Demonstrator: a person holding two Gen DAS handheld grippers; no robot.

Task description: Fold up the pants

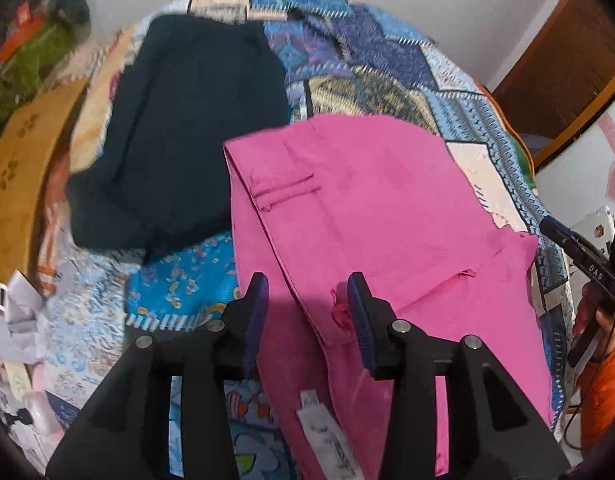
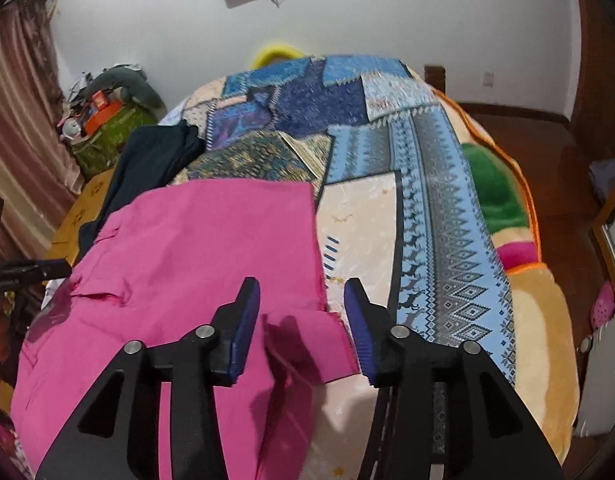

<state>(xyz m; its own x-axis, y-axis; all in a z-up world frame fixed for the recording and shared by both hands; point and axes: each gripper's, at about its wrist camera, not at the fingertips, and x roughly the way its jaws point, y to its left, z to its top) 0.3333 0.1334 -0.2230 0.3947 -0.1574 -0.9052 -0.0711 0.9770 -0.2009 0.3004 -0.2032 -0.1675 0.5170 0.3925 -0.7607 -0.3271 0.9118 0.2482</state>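
Note:
Pink pants (image 1: 367, 200) lie folded on a patchwork bed cover (image 1: 367, 68); they also show in the right wrist view (image 2: 211, 248). My left gripper (image 1: 307, 292) is open, just above the pants' near left part, with a white label (image 1: 327, 432) below it. My right gripper (image 2: 301, 296) is open over the pants' right near corner (image 2: 307, 344), with nothing between its pads. The right gripper (image 1: 587, 264) shows at the right edge of the left wrist view.
Dark navy pants (image 1: 187, 132) lie folded at the far left of the bed (image 2: 159, 156). A wooden board (image 1: 19, 184) and cluttered boxes (image 2: 107, 120) stand left of the bed. A green and orange blanket (image 2: 503, 200) hangs at the bed's right edge.

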